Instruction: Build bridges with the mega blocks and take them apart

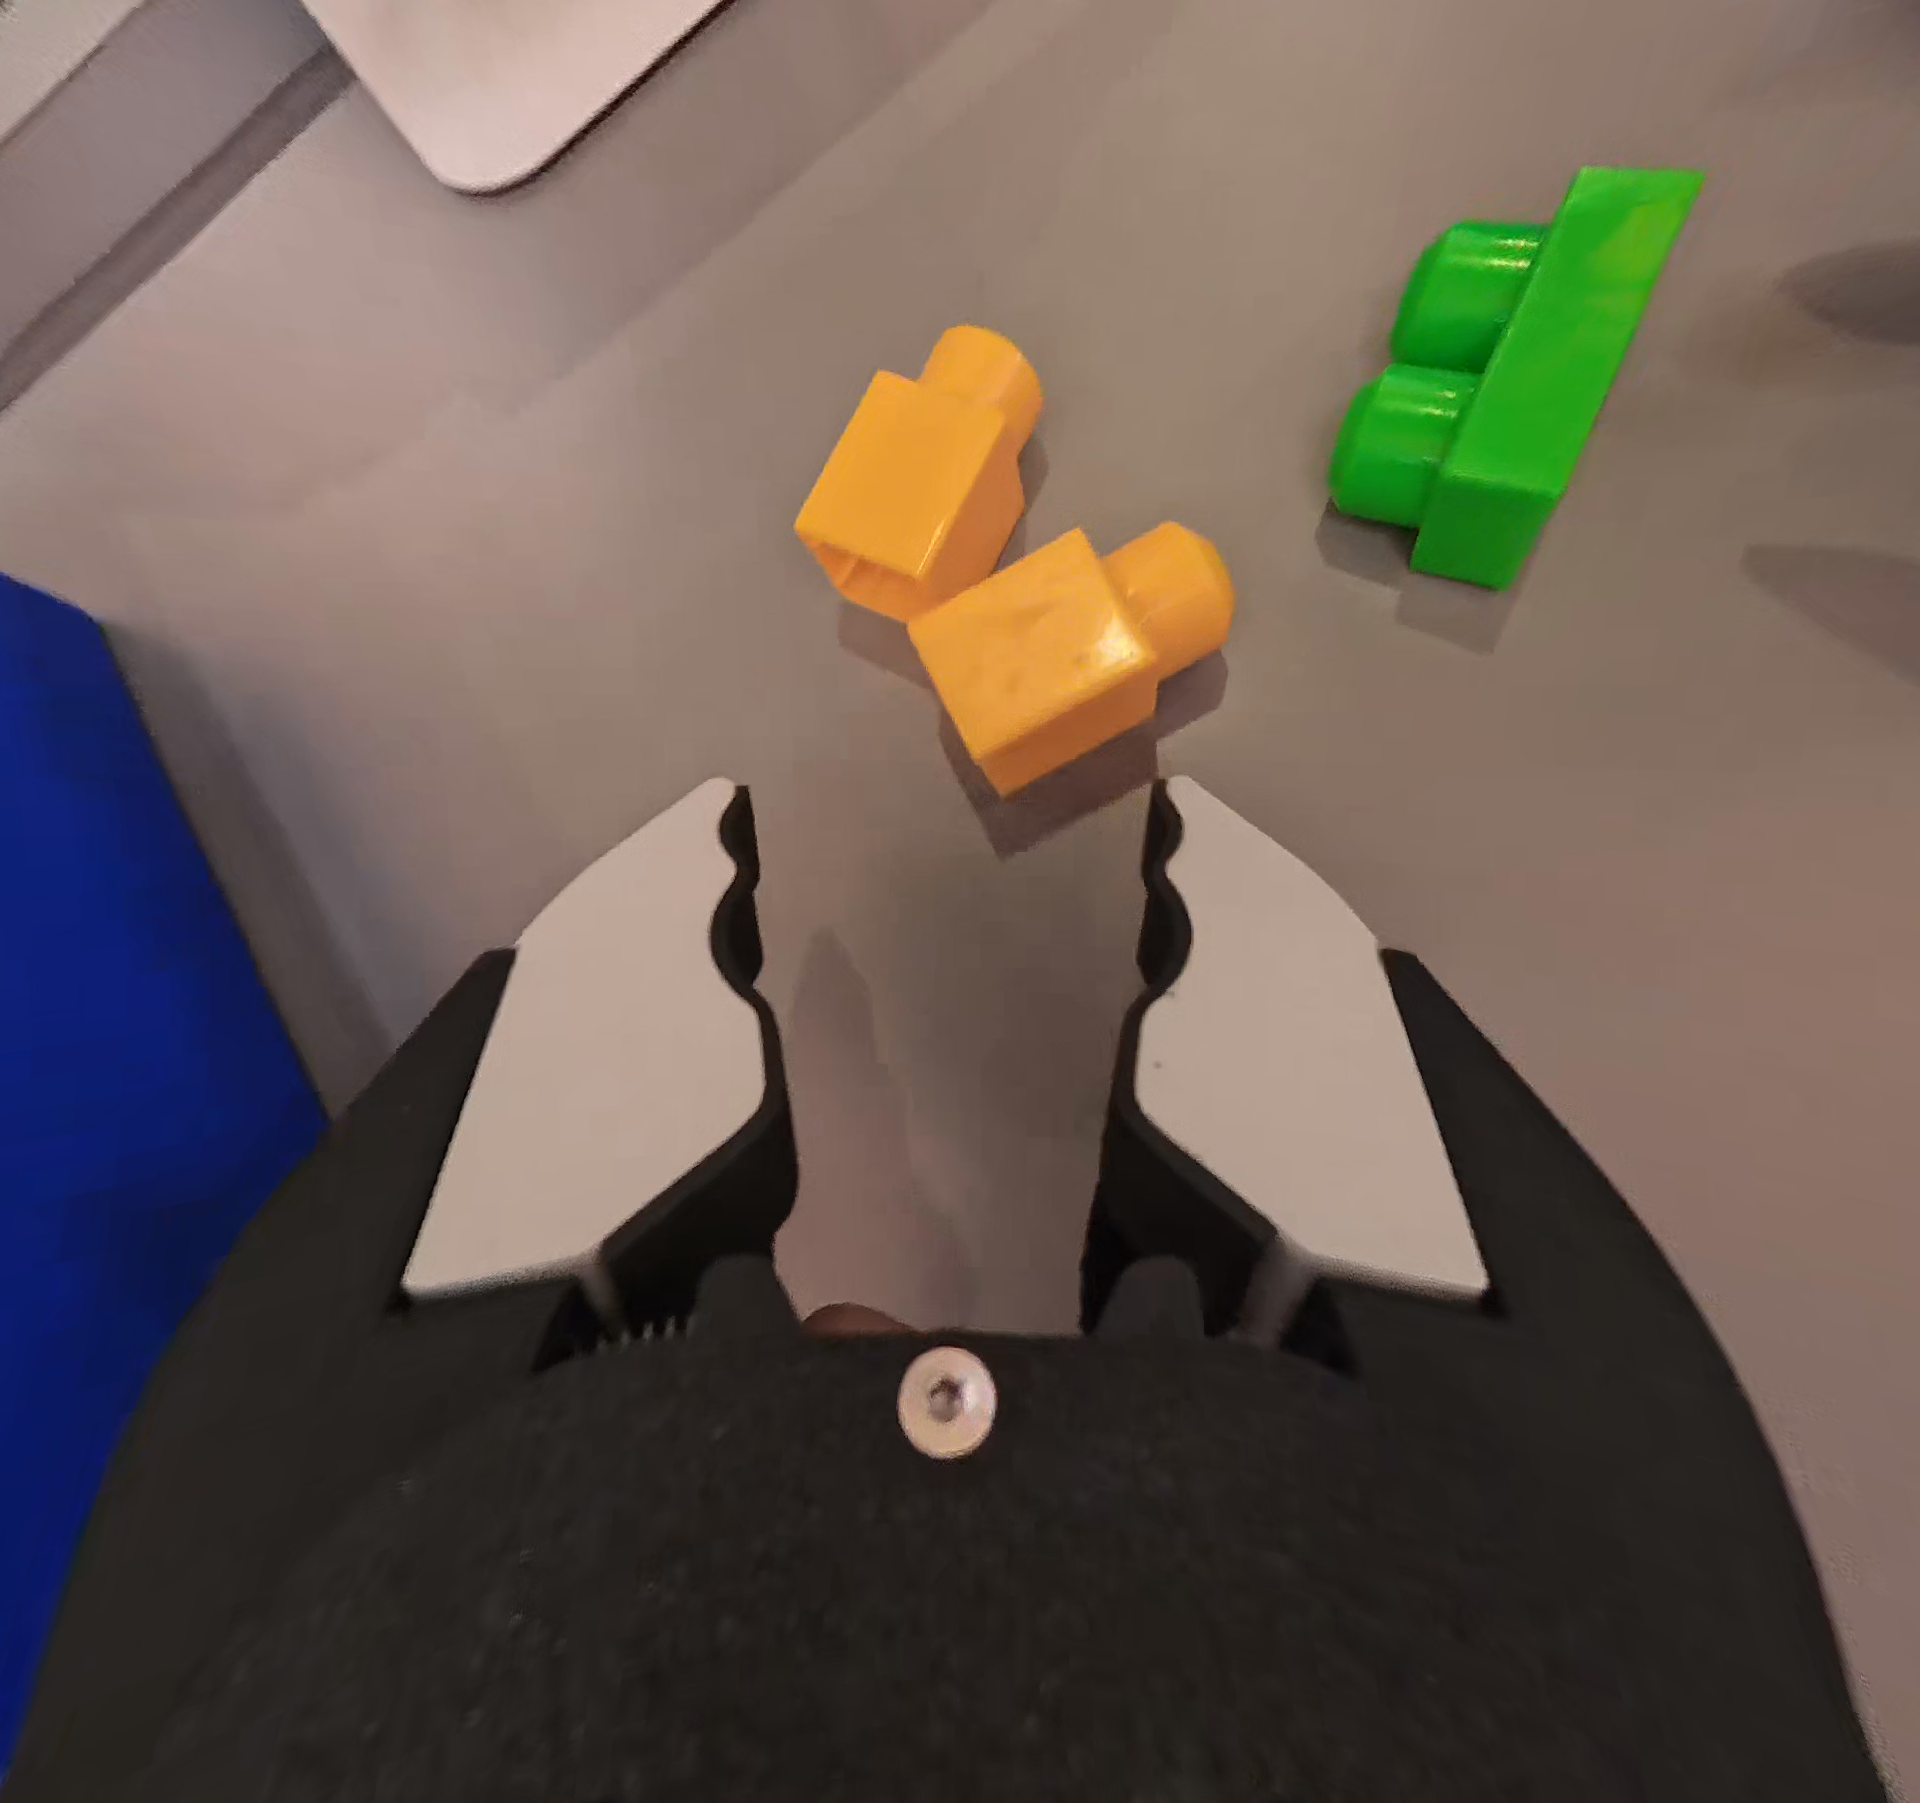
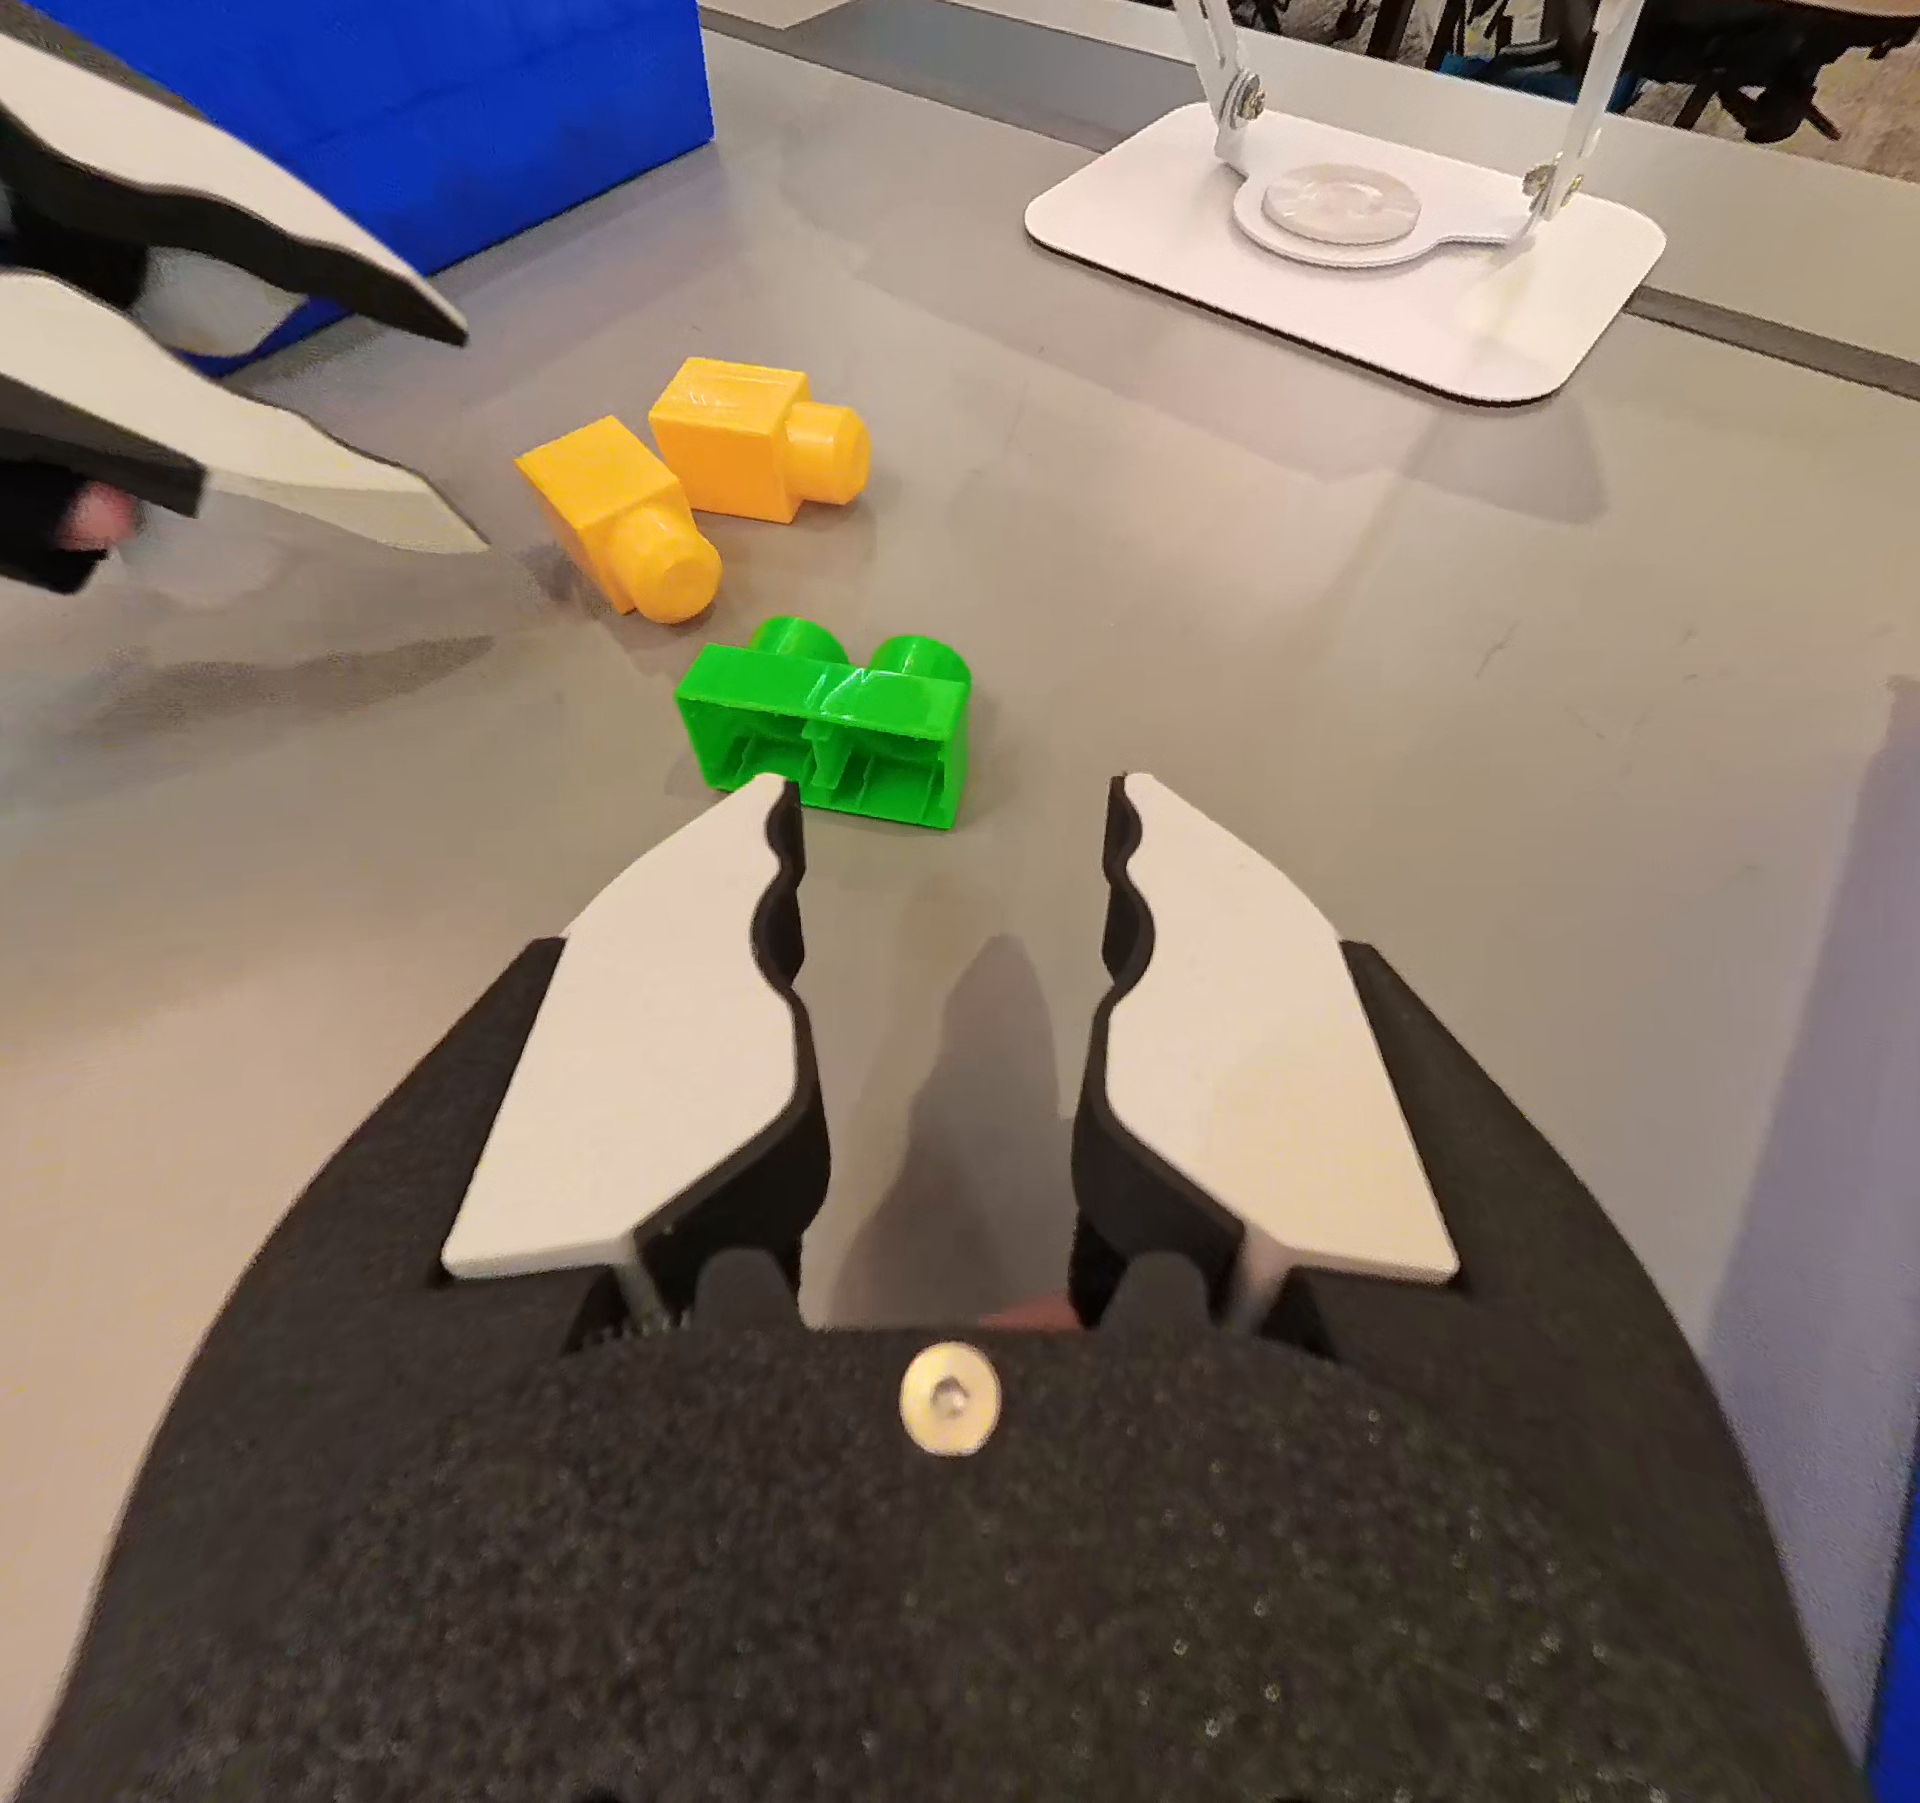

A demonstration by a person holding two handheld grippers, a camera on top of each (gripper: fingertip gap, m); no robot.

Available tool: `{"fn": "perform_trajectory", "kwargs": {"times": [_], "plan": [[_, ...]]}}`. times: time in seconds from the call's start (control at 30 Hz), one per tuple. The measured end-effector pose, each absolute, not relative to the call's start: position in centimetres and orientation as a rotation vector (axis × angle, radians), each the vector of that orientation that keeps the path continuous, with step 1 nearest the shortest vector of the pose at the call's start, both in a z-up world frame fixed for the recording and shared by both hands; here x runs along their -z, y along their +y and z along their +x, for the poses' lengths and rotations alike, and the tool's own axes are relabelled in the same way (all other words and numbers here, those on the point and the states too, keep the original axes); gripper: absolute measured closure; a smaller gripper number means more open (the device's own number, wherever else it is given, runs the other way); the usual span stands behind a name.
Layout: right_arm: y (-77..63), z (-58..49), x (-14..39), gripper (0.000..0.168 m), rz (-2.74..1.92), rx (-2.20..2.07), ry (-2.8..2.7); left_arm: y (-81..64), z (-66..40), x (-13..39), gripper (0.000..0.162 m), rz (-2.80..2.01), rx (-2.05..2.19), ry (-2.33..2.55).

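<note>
While both grippers hang over the grey table, none of the 3 blocks is held. The left gripper has its jaws spread wide with nothing between them, and its tips sit just short of the nearer yellow block. That block lies on its side, its single stud pointing away to the right. The farther yellow block also lies on its side; its hollow bottom faces the left wrist camera. The 2 yellow blocks lie very close together at one corner, though whether they touch I cannot tell.

The green block with 2 studs lies on its side to the right of them, apart from both, its studs turned toward the yellow pair.

In the right wrist view, the right gripper is likewise spread apart and empty, its left fingertip overlapping the green block, whose open underside faces this camera. Beyond it lie the nearer yellow block and the farther yellow block. The left gripper enters from the left edge, jaws parted, pointing at the yellow pair.

A blue box stands at the table's far left, and a white stand base rests at the far right.
</note>
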State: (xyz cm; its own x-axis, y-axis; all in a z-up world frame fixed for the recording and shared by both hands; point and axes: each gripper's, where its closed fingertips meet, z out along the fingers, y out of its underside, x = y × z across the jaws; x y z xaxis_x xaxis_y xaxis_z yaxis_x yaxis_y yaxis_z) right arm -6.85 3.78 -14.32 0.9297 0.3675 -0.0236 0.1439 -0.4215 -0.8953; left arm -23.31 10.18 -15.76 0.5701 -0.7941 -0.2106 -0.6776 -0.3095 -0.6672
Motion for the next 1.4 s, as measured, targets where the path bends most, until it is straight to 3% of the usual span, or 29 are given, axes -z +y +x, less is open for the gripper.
{"fn": "perform_trajectory", "kwargs": {"times": [0.1, 0.3, 0.37, 0.43, 0.7, 0.83, 1.4], "plan": [[3.8, -6.8, 14.2, 0.113, -2.001, -0.259, -0.361, 10.0, -21.7, 15.2, 0.126, -1.95, 0.259, 1.25], [3.7, -6.8, 14.2, 0.113, -1.997, -0.256, -0.367, 8.6, -22.0, 13.8, 0.16, -1.733, 0.369, 1.452], [3.7, -6.9, 14.2, 0.113, -2.0, -0.258, -0.37, 8.2, -22.4, 13.7, 0.147, -1.718, 0.421, 1.498], [3.8, -6.9, 14.3, 0.114, -2.007, -0.263, -0.374, 8.0, -22.5, 13.6, 0.12, -1.711, 0.433, 1.543], [4.0, -7.0, 14.5, 0.114, -2.02, -0.265, -0.38, 10.2, -21.1, 14.8, 0.078, -1.649, 0.105, 1.832], [4.0, -7.0, 14.5, 0.114, -2.02, -0.268, -0.378, 12.0, -20.8, 16.7, 0.071, -1.694, 0.015, 1.946], [3.9, -7.0, 14.6, 0.114, -2.026, -0.283, -0.379, 14.3, -18.3, 18.3, 0.07, -1.751, 0.146, 1.97]]}}
